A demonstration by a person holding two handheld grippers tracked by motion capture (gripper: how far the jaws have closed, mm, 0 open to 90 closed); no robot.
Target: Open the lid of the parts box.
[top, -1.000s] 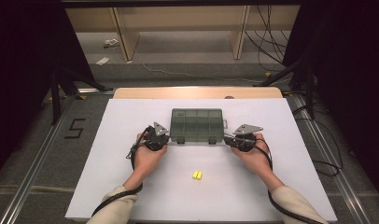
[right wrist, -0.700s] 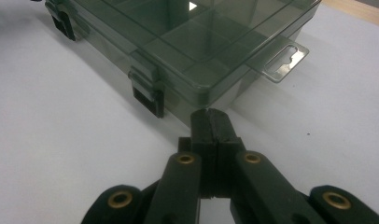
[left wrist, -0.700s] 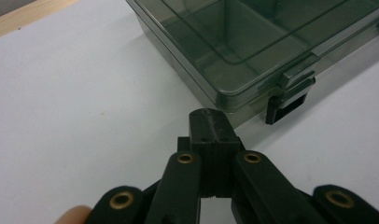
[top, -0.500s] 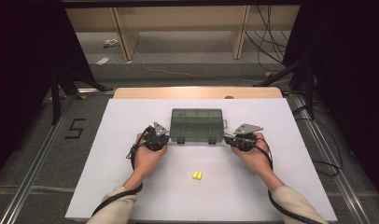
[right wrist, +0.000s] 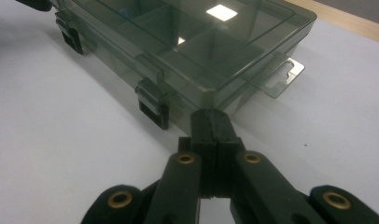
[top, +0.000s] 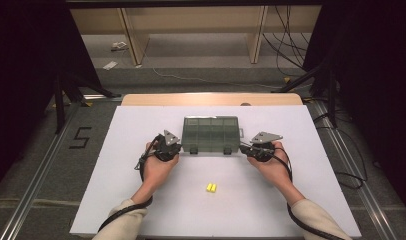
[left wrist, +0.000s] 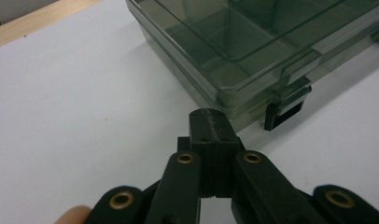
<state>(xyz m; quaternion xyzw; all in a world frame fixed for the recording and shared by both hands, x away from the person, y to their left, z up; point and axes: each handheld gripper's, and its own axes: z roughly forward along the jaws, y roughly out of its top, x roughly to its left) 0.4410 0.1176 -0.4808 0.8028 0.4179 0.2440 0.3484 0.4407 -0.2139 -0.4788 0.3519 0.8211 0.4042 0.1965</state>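
1. Smoky-green compartment box point(top: 211, 134) lies flat mid-worktop point(top: 141, 125), long axis left-right, latches facing the person.
2. Left gripper point(top: 177, 148), clenched empty, at its near-left corner.
3. Right gripper point(top: 244, 148), likewise clenched, at its near-right corner.

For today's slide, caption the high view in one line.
Two shut tongs, left and right, flank a closed compartment box; yellow pieces lie nearer.

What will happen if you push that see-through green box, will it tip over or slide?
The box is low, wide and flat on the smooth white table, so it would probably slide, not tip. Its compartments look empty, so it is likely light. The hard clear lid seems stiff, not floppy.
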